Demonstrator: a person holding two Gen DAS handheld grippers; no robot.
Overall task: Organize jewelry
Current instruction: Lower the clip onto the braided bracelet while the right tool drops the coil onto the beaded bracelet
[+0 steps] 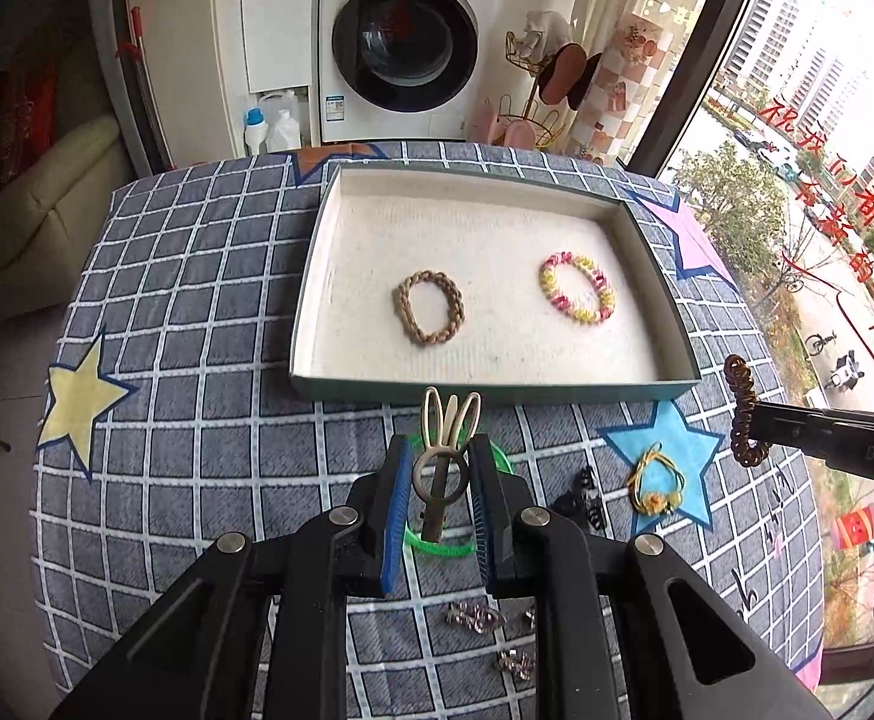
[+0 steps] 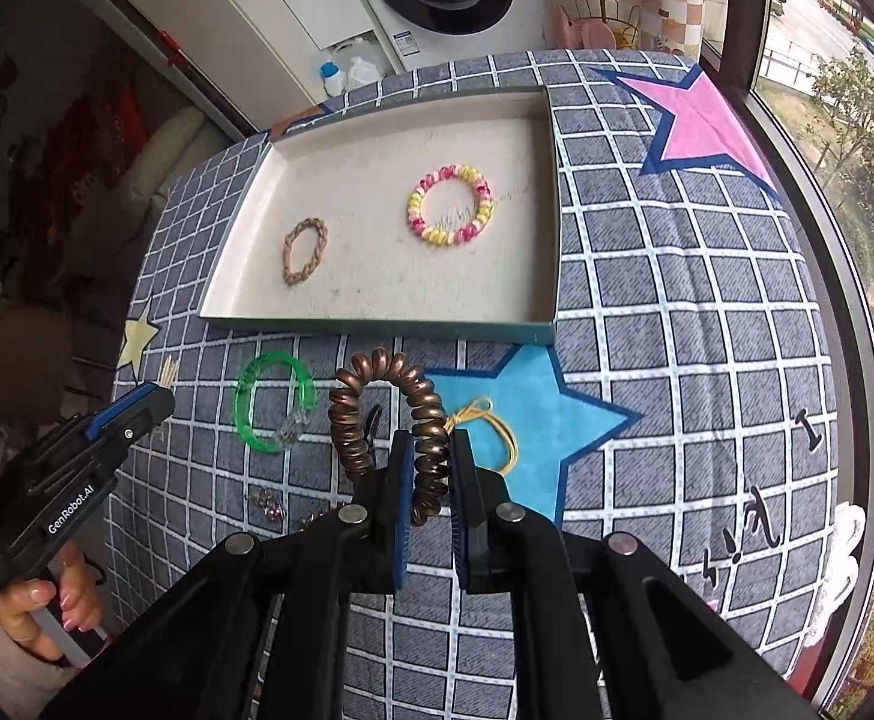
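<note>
My left gripper is shut on a cream bunny-ear hair clip, held above the table before the tray. My right gripper is shut on a brown spiral hair tie; it also shows in the left wrist view. The shallow tray holds a tan braided bracelet and a pink-yellow coil bracelet. On the cloth lie a green bangle, a yellow cord bracelet, a black clip and small sparkly pieces.
The table has a grey checked cloth with stars. A washing machine and a rack stand behind it. A window is on the right. The left gripper shows in the right wrist view.
</note>
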